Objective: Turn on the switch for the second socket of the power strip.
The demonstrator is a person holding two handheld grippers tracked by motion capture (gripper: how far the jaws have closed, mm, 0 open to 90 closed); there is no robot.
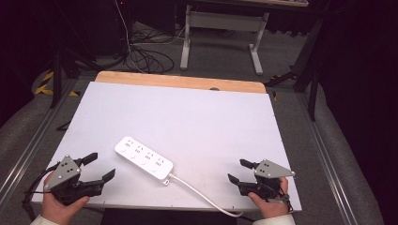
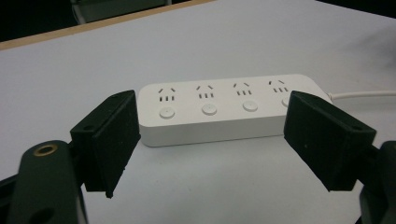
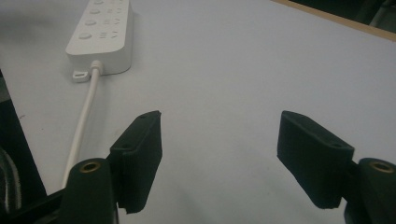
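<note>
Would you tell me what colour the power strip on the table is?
White all over, round buttons included; the power strip shows best in the left gripper view.

I see a white power strip (image 1: 143,158) with a white cable (image 1: 199,193); the surface (image 1: 197,112) is pale grey-white, its far edge light wood. My tools have black jaws.

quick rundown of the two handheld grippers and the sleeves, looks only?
Both match. The left gripper and right gripper each have a black body, two black block-shaped jaws faced with flat pads, brass-coloured screw holes at the jaw bases, and a grey three-cornered plate dotted with small marks on top. A dark cable trails from each. Each hand comes out of a white sleeve.
</note>
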